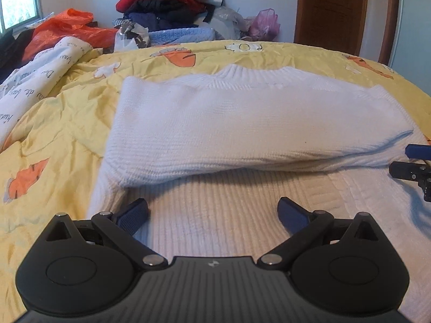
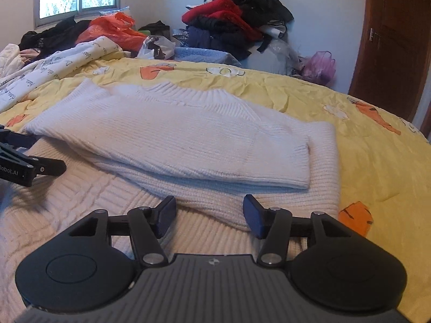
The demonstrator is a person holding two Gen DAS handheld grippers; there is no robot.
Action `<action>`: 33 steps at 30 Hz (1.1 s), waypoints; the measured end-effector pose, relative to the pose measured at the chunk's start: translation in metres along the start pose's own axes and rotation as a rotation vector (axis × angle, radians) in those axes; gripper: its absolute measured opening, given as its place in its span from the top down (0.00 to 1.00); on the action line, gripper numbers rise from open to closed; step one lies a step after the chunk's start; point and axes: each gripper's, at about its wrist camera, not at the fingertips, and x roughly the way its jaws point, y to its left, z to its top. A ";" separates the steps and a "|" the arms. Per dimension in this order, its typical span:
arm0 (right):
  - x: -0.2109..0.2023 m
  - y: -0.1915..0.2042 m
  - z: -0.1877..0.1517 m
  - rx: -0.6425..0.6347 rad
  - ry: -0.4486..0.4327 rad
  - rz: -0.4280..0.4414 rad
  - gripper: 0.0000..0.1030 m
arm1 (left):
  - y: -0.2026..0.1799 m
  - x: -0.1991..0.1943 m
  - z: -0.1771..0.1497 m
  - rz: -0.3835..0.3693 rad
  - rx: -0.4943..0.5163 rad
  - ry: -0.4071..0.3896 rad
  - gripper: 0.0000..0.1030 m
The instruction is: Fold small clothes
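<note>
A white knit sweater point(image 1: 242, 118) lies on the yellow bedspread point(image 1: 54, 123), its sleeves folded across the body and its collar at the far side. It also shows in the right wrist view point(image 2: 172, 140). My left gripper point(image 1: 212, 212) is open and empty, just above the sweater's near hem part. My right gripper point(image 2: 208, 214) is open and empty over the near right part of the sweater. The right gripper's tip shows at the right edge of the left wrist view point(image 1: 414, 167); the left gripper shows at the left edge of the right wrist view point(image 2: 24, 164).
A pile of red, black and blue clothes point(image 1: 167, 2) stands at the wall behind the bed. An orange plastic bag point(image 1: 67, 29) and a white lettered quilt point(image 1: 40, 80) lie far left. A wooden door point(image 1: 331, 8) is far right, a pink bag point(image 1: 265, 24) beside it.
</note>
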 end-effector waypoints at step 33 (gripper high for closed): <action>-0.217 -0.028 -0.151 0.263 0.159 0.095 0.26 | 0.086 -0.176 -0.176 -0.214 -0.319 0.046 0.00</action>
